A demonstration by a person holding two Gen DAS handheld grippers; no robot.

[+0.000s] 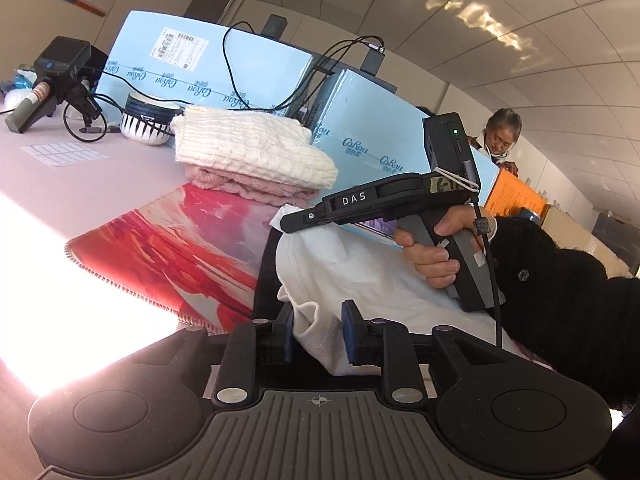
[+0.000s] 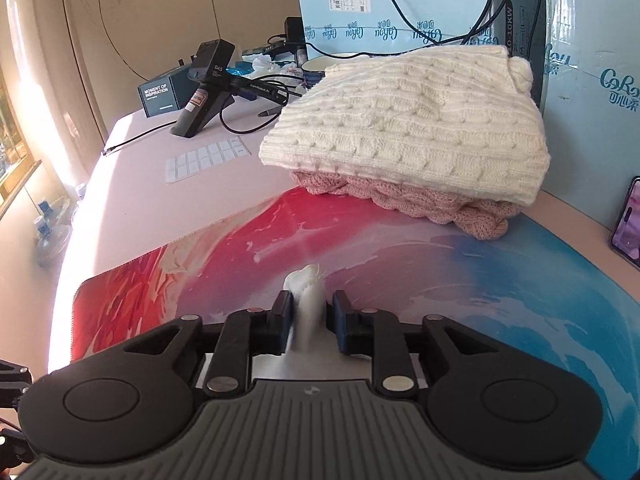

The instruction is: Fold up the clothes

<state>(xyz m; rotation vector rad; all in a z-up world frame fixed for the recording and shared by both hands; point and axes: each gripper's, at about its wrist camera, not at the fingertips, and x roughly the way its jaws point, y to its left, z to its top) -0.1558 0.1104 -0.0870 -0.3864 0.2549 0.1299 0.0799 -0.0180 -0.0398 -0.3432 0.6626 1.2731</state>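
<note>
A white garment (image 1: 360, 264) lies bunched on the red and blue mat (image 1: 168, 248). A fold of it stands between the jaws of my left gripper (image 1: 318, 320), which are apart; its pads do not clearly press it. My right gripper (image 2: 310, 308) is open: a white tuft of the cloth (image 2: 308, 296) leans on the left pad, with a gap to the right pad. In the left wrist view the right gripper (image 1: 296, 220), held in a hand with a black sleeve, points at the garment's top edge. A folded cream sweater (image 2: 404, 128) lies on a folded pink one (image 2: 440, 208) at the mat's far edge.
Light blue boxes (image 1: 192, 64) with cables stand behind the stack. A spare gripper (image 2: 208, 84), a striped bowl (image 1: 146, 120) and a sticker sheet (image 2: 204, 158) are at the far left. A phone (image 2: 628, 220) leans at the right. A person (image 1: 502, 136) sits beyond the boxes.
</note>
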